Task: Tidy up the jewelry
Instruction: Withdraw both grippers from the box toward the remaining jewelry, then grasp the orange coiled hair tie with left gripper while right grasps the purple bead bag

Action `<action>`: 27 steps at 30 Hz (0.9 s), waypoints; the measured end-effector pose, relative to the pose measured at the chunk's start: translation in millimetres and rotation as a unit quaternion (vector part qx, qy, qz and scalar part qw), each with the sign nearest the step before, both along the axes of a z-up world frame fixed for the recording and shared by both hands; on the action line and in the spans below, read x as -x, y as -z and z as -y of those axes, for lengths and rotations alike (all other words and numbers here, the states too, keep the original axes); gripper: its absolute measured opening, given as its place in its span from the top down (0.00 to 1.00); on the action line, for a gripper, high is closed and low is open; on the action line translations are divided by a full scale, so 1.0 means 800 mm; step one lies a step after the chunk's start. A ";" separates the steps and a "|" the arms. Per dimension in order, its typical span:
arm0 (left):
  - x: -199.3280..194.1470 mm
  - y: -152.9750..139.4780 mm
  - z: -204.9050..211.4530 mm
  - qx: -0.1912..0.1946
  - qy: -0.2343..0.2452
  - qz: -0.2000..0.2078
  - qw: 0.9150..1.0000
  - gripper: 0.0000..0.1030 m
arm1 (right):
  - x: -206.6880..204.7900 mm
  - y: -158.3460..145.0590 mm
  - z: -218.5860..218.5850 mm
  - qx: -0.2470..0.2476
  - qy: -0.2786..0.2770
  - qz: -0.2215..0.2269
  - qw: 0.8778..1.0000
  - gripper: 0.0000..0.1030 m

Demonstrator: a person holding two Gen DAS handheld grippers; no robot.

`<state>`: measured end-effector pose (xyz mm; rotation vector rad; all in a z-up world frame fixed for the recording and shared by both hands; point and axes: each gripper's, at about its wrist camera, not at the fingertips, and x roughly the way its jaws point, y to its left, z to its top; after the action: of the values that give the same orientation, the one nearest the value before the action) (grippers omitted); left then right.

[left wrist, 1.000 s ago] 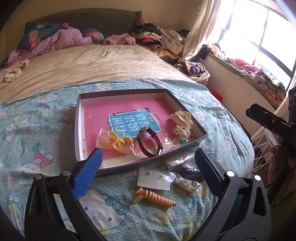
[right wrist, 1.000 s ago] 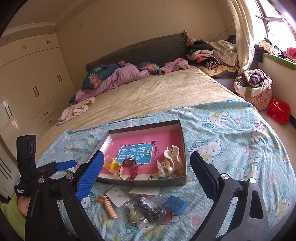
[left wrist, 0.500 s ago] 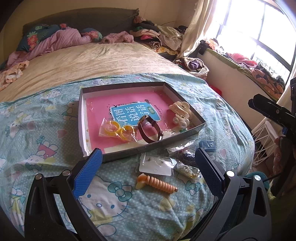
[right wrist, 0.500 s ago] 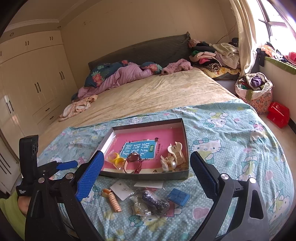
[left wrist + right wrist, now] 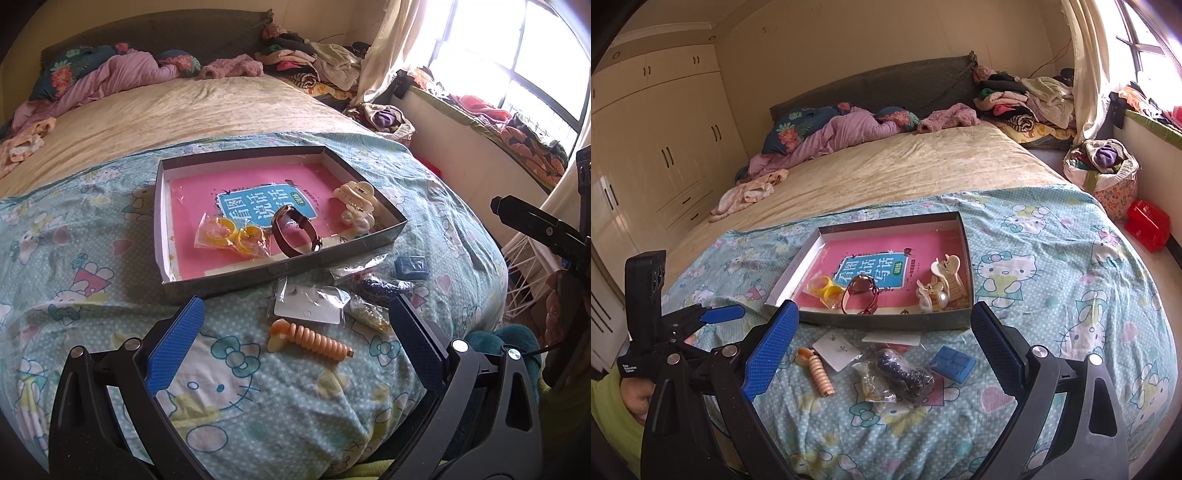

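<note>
A shallow grey box [image 5: 284,271] sits on a bed spread with a cartoon-cat blanket [image 5: 92,258], and part of the jewelry already lies inside it on a pink booklet [image 5: 258,206]: a bag of yellow rings [image 5: 231,236] toward the left, a brown-strapped watch [image 5: 295,236] standing on its band in the middle, and cream hair claws [image 5: 356,205] against the right wall

The rest lies loose on the blanket just in front of the box's near wall. An orange spiral hair clip [image 5: 310,338] is nearest the camera, a white earring card in a clear sleeve [image 5: 308,306] is just beyond it, and a bag of dark beads [image 5: 384,286] and a bag of small yellowish pieces [image 5: 367,314] overlap to the right. A small blue square box [image 5: 410,266] rests farther right, close to the grey box's corner

The left hand-held gripper [image 5: 291,325] hovers above these loose items with its blue-padded fingers [image 5: 175,349] spread wide and nothing between them. The right hand-held gripper [image 5: 882,328] is likewise wide apart and empty, held over the same cluster; from its view the left one shows at the far left, held in a hand [image 5: 637,397] by a person in a green sleeve
</note>
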<state>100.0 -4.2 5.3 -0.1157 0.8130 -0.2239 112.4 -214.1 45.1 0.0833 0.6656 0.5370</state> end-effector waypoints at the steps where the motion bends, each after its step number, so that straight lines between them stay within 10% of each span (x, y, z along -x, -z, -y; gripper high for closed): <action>1: 0.001 0.001 0.001 -0.002 0.001 -0.001 1.000 0.09 | 0.001 0.002 0.000 0.001 -0.001 -0.001 1.000 0.09; 27: 0.008 0.042 0.018 -0.021 0.022 -0.036 0.999 0.09 | 0.002 0.079 -0.006 0.024 -0.007 -0.106 0.994 0.09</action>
<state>93.9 -18.4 -28.7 -0.0669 0.8924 -0.2458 110.9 -209.4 -18.1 0.0927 0.8868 0.5292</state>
